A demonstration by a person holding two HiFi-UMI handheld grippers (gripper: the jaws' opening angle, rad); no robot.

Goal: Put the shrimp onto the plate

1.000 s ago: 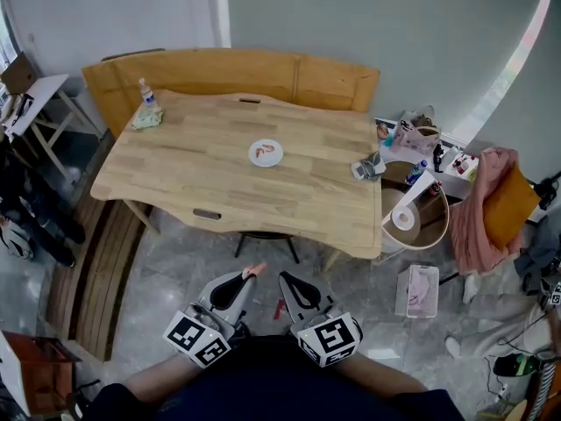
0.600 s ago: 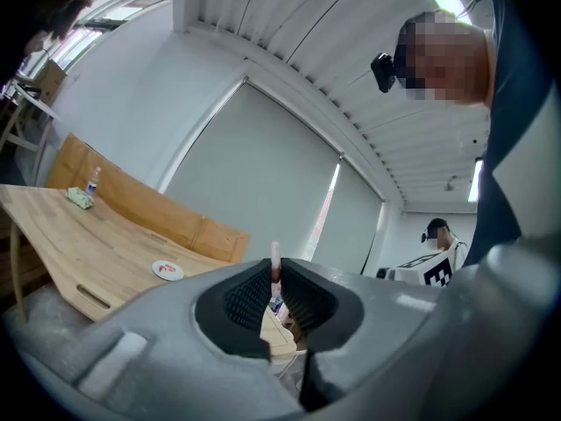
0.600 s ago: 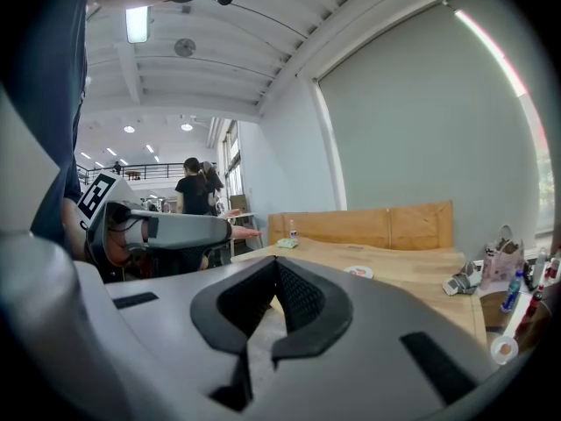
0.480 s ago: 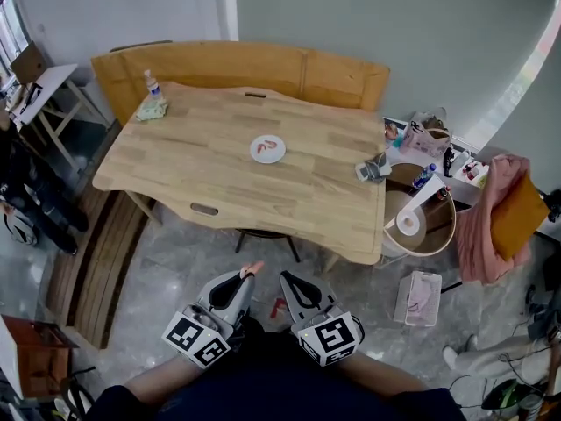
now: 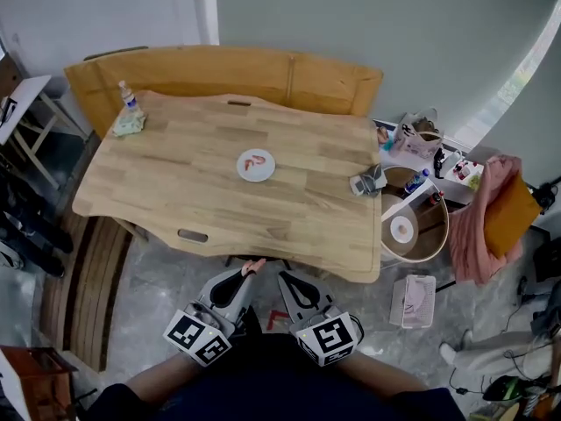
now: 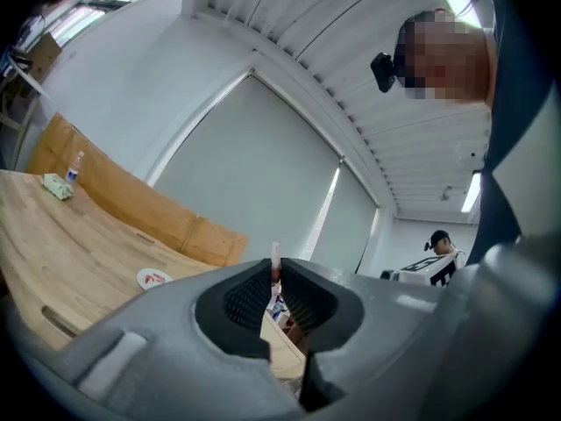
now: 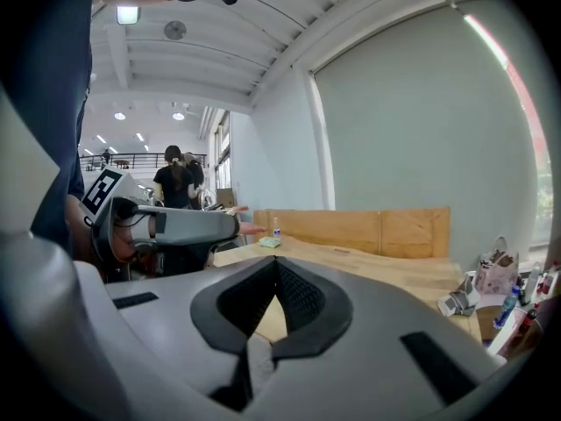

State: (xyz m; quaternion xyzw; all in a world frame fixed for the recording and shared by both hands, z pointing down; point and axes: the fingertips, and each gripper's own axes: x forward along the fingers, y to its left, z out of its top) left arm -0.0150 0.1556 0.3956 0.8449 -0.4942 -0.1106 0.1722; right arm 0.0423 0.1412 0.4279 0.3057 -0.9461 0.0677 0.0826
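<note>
Plate (image 5: 243, 170) and table (image 5: 166, 182) have slid left in view; left gripper (image 5: 248, 273) pinches the shrimp's (image 5: 255, 265) end, probably light, soft, slippery; right gripper's (image 5: 285, 279) jaws together, empty.

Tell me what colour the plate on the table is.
White; the plate shows best in the head view.

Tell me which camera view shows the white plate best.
The head view: it looks down on the whole plate, near the middle of the table, with a shrimp on it. The left gripper view shows the plate small and flattened, at lower left. In the right gripper view I cannot make it out.
</note>
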